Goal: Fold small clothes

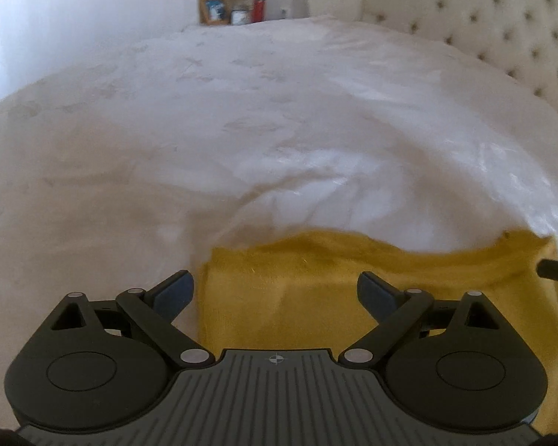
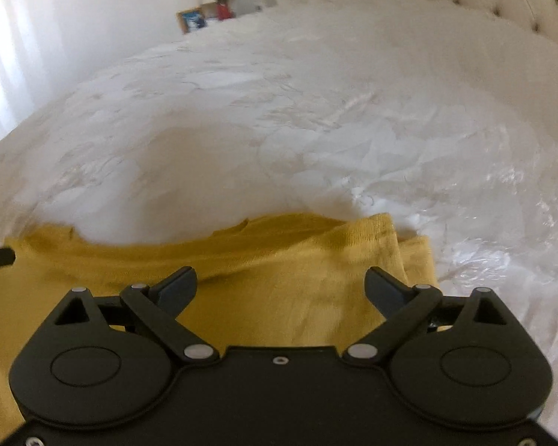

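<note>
White bed | yellow garment at near edge, partly folded | left hand-held gripper and right hand-held gripper spread, empty | folds remain

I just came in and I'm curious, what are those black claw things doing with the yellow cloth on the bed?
A person holds two grippers over a yellow garment that lies on a white bedspread. The left gripper is above the garment's left edge, and the right gripper is near its right side. Both have their jaws open, so nothing is gripped right now. The garment already looks partly folded.
</note>
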Available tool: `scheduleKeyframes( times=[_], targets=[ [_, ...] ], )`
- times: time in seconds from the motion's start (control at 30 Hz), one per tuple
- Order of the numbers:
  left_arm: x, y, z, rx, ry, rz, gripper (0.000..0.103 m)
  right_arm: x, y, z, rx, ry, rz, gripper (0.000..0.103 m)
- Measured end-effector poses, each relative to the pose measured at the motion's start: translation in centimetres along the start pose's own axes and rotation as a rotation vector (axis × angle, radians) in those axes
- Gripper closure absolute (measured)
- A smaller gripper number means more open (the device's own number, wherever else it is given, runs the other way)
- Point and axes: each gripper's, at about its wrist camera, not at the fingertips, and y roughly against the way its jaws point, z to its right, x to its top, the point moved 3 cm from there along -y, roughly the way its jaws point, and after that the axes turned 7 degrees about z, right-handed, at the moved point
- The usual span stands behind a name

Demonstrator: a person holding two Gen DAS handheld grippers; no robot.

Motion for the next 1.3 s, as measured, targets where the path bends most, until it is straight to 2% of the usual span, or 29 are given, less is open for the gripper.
scheduleKeyframes(
  times=[0.27, 0.57, 0.73, 0.77, 0.87, 0.93, 1.1, 1.2, 1.3],
  targets=[
    [-6.3, 2.8, 1.0, -0.045, -0.083, -0.066, 0.007, -5.5, 2.3, -0.9, 0.004, 0.124, -0.041, 0.005],
    [-10.5, 6.7, -0.2, -0.035, -0.083, 0.009, 0.006, -8.6, 6.0, 0.0, 0.006, 0.106, -0.092, 0.005],
    [-11.2, 7.1, -0.5, -0.052, -0.065, 0.06, 0.005, -8.2, 7.2, -0.5, -0.034, 0.093, -0.136, 0.005],
    [-11.3, 7.1, -0.6, -0.062, -0.067, 0.066, 0.0, -7.7, 7.6, -0.9, -0.031, 0.085, -0.117, 0.005],
    [-11.3, 7.2, -0.5, -0.093, -0.074, 0.058, 0.0, -5.6, 8.1, -2.6, 0.008, 0.082, -0.034, 0.005],
    [-11.0, 7.2, -0.6, -0.125, -0.065, 0.046, 0.0, -4.3, 7.2, -4.2, 0.026, 0.084, -0.008, 0.005],
    [-11.4, 7.7, -1.0, -0.152, -0.069, 0.041, 0.001, -2.8, 2.6, -7.1, 0.039, 0.032, -0.038, 0.005],
    [-11.6, 7.3, -1.0, -0.15, -0.037, 0.05, 0.001, -2.5, -0.4, -8.3, -0.003, 0.069, -0.07, 0.005],
    [-11.5, 7.2, -0.8, -0.142, -0.057, 0.046, 0.001, -1.5, -3.1, -8.2, -0.062, 0.083, -0.078, 0.005]
  ],
)
